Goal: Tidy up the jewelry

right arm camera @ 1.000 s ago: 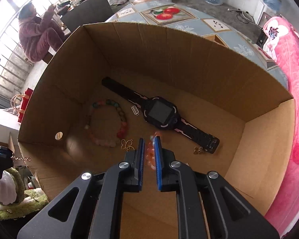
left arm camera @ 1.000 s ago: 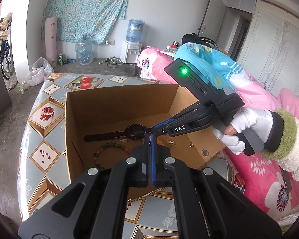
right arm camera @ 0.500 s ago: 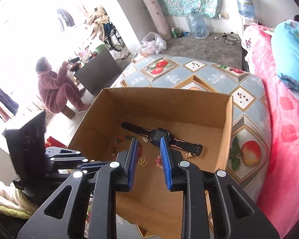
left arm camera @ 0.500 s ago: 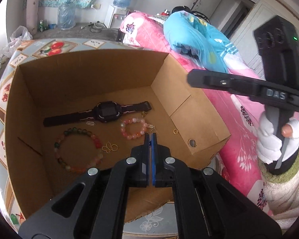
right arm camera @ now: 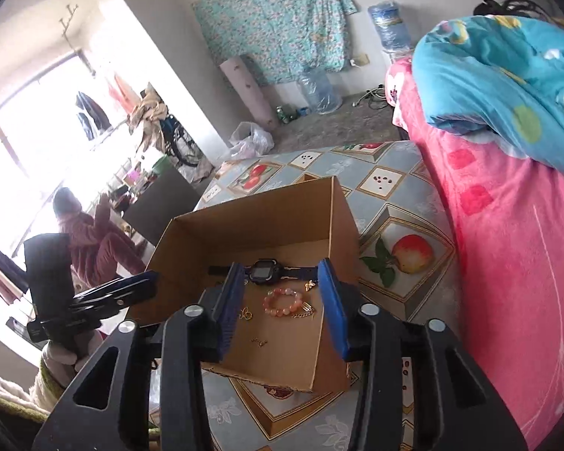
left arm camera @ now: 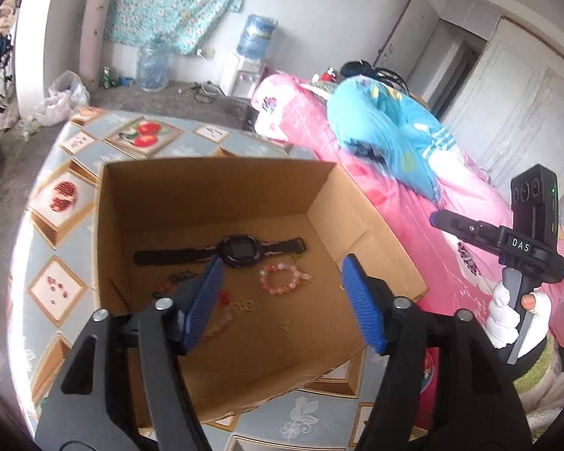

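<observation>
Both my grippers, left (left arm camera: pixel 282 308) and right (right arm camera: pixel 282 300), now spread wide, empty, backed off box (left arm camera: pixel 214 188); pink bracelet (left arm camera: pixel 279 281) dropped at watch's (left arm camera: pixel 238 250) 5 o'clock.

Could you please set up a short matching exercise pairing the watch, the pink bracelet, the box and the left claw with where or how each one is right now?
Things:
1. watch
2. pink bracelet
3. box
4. left claw

Places or states:
A. standing on the fruit-patterned table
B. open, holding nothing, above the box
C. lying flat, nearest the box's far wall
D. on the box floor, just nearer the camera than the watch

Pairs: 1-C, 2-D, 3-A, 4-B
</observation>
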A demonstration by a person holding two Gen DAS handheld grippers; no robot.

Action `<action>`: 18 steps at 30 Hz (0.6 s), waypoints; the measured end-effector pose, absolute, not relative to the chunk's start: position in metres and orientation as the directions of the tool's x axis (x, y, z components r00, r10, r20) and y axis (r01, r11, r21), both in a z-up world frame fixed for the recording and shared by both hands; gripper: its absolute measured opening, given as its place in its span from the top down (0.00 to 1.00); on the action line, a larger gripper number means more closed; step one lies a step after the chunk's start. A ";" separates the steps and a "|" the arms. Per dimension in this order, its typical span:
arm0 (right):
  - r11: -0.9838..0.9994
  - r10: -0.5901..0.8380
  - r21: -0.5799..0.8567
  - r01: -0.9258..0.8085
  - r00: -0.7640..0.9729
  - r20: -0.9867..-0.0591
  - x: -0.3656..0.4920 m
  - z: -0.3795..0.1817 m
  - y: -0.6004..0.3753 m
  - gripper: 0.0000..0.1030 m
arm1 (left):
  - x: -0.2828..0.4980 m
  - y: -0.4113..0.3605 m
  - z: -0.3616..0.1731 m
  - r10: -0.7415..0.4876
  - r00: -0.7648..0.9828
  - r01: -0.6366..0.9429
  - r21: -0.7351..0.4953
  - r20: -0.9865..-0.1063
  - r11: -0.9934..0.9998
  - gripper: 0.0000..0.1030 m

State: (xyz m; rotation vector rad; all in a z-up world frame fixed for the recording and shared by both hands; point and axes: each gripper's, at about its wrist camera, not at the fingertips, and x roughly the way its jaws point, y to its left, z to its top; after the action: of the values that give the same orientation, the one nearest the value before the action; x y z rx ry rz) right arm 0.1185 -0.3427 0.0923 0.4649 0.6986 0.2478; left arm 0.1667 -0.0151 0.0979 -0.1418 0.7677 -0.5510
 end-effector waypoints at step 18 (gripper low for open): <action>0.871 0.404 0.491 0.025 0.532 -0.744 0.145 0.029 -0.312 0.36 | 0.164 0.043 0.025 -0.473 0.490 0.128 -0.476 -0.732 0.870 0.17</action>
State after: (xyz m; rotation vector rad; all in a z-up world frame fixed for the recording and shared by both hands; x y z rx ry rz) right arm 0.1455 -0.3116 0.0287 0.4805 0.9929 0.2369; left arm 0.1636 0.0430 0.0245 -0.3852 0.9977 -0.3754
